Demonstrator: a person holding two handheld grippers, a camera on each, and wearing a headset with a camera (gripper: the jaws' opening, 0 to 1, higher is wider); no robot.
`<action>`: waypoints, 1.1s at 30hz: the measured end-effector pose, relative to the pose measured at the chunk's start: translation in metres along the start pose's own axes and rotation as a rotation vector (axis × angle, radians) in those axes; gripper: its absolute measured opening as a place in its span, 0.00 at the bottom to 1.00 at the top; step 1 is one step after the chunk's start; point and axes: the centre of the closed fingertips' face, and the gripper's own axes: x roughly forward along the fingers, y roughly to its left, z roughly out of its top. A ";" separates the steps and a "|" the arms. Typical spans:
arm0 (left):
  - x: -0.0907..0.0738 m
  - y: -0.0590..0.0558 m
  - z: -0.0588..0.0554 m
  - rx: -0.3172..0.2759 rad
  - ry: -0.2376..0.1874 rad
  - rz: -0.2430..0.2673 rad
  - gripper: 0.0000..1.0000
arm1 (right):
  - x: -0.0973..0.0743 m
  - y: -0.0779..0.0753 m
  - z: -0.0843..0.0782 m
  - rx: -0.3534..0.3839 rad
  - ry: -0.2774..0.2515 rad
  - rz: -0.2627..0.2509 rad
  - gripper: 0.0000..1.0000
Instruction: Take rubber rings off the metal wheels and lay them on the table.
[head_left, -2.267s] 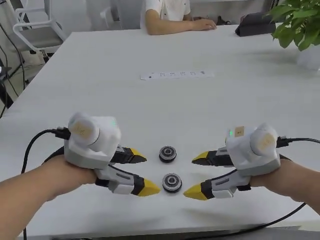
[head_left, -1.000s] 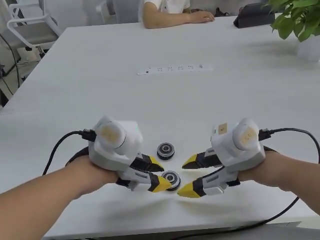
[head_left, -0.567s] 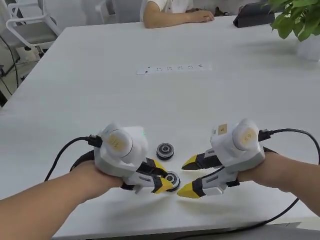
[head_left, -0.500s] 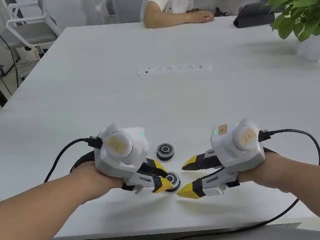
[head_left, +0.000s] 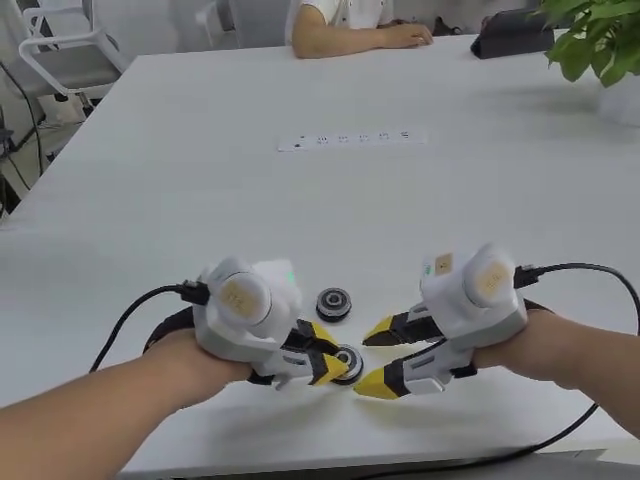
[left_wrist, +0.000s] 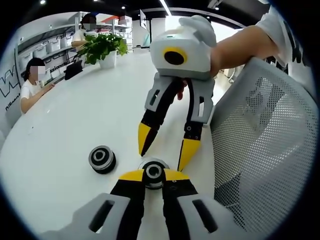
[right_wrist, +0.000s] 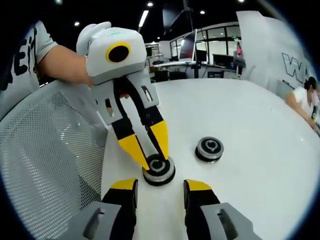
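Two metal wheels with black rubber rings lie near the table's front edge. My left gripper (head_left: 326, 364) (left_wrist: 153, 175) has its yellow-tipped jaws closed on the near wheel (head_left: 349, 363) (left_wrist: 152, 172) (right_wrist: 159, 170), one tip on each side. Facing it from the right, my right gripper (head_left: 371, 357) (right_wrist: 160, 186) is open, its tips just short of that wheel. The right gripper (left_wrist: 164, 156) also hangs over the wheel in the left gripper view. The far wheel (head_left: 334, 303) (left_wrist: 102, 159) (right_wrist: 209, 149) lies untouched a little further back.
A white power strip (head_left: 352, 140) lies mid-table. A person (head_left: 345, 25) sits at the far end beside a black bag (head_left: 510, 40). A plant (head_left: 600, 40) stands at the far right. A mesh chair (left_wrist: 265, 150) (right_wrist: 45, 165) is at the table's near edge.
My left gripper has moved right onto the near wheel and its jaws have narrowed around it. The right gripper has shifted slightly towards the wheel and stays open.
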 end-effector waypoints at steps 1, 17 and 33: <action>0.000 0.000 0.000 -0.006 -0.001 0.002 0.07 | 0.001 0.000 0.000 -0.002 0.000 0.002 0.33; 0.001 0.001 0.000 -0.026 -0.011 0.024 0.07 | 0.008 0.001 0.007 0.018 -0.023 -0.009 0.25; 0.001 0.001 0.001 -0.033 -0.016 0.039 0.07 | -0.002 0.002 -0.003 0.062 -0.014 -0.017 0.11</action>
